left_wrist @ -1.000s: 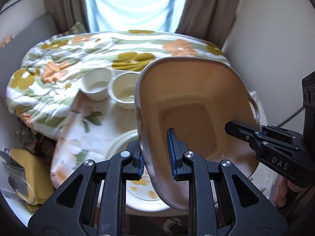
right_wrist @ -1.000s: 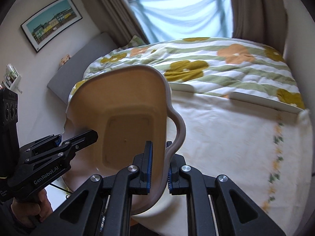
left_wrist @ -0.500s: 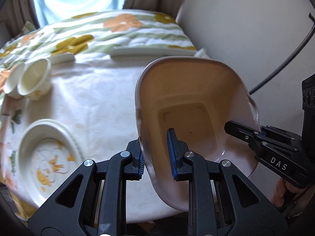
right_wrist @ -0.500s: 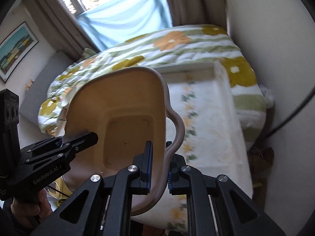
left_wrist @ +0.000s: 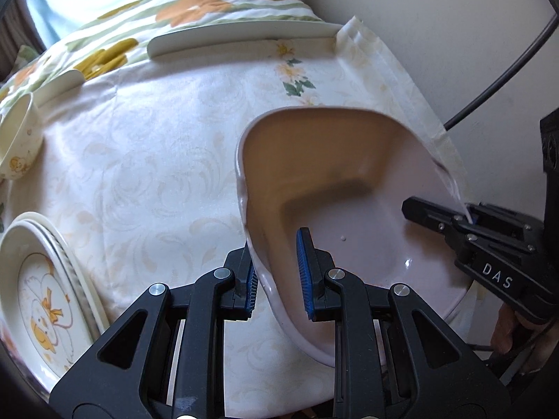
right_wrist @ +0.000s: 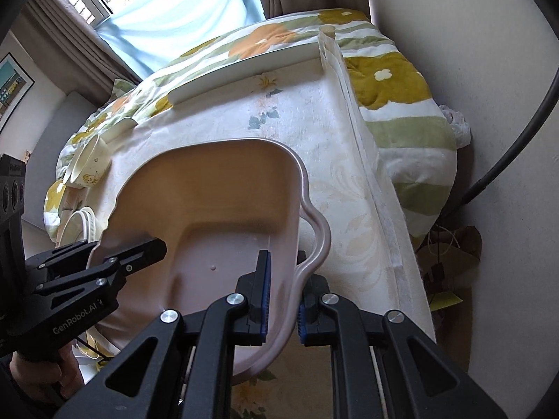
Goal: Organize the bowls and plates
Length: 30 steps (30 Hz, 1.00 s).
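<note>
Left wrist view, left to right: stacked plates [left_wrist: 42, 300] at table's [left_wrist: 157, 146] near-left edge, cup [left_wrist: 17, 143] at far left edge, then pink basin [left_wrist: 349, 188] over near-right corner. Left gripper [left_wrist: 277, 281] clamped on basin's left wall, right gripper [right_wrist: 281, 298] clamped on right rim. Floral quilt [right_wrist: 394, 80] beyond far edge.

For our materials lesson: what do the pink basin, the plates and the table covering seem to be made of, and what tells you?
Pink basin: probably plastic, smooth with a soft sheen; its thin moulded rim and small glints suggest so.
Plates: likely glazed ceramic or melamine; glossy cream with a printed picture, so it stays open.
Table covering: woven cloth, matt, with a swirl pattern, printed flowers and folds at its edge.
</note>
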Each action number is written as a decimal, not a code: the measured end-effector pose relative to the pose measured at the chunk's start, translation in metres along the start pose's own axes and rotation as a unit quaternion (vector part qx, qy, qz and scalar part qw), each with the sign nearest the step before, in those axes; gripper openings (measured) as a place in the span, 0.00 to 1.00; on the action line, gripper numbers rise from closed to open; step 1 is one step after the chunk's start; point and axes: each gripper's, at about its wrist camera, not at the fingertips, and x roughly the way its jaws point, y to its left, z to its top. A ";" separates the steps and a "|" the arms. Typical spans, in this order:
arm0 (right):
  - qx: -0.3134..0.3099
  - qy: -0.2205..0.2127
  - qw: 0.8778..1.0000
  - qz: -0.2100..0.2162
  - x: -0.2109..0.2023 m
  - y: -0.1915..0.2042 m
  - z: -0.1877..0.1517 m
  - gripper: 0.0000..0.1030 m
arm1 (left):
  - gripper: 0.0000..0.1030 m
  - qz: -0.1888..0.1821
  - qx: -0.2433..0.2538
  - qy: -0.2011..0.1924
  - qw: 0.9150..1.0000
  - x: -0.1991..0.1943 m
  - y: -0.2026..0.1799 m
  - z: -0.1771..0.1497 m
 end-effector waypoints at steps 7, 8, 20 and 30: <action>-0.013 0.000 1.000 -0.005 0.012 -0.006 -0.003 0.11 | 0.17 0.012 0.005 0.006 1.000 0.009 0.003 -0.005; -0.012 0.000 1.000 -0.003 0.012 -0.006 -0.003 0.11 | 0.17 0.014 0.006 0.005 1.000 0.009 0.003 -0.005; 0.050 -0.015 0.998 0.042 0.005 -0.020 -0.001 0.57 | 0.92 0.058 0.007 -0.031 0.998 0.005 0.001 -0.003; 0.019 -0.058 0.998 0.020 -0.042 -0.007 0.000 0.57 | 0.92 0.065 -0.009 -0.044 0.997 -0.037 0.010 -0.011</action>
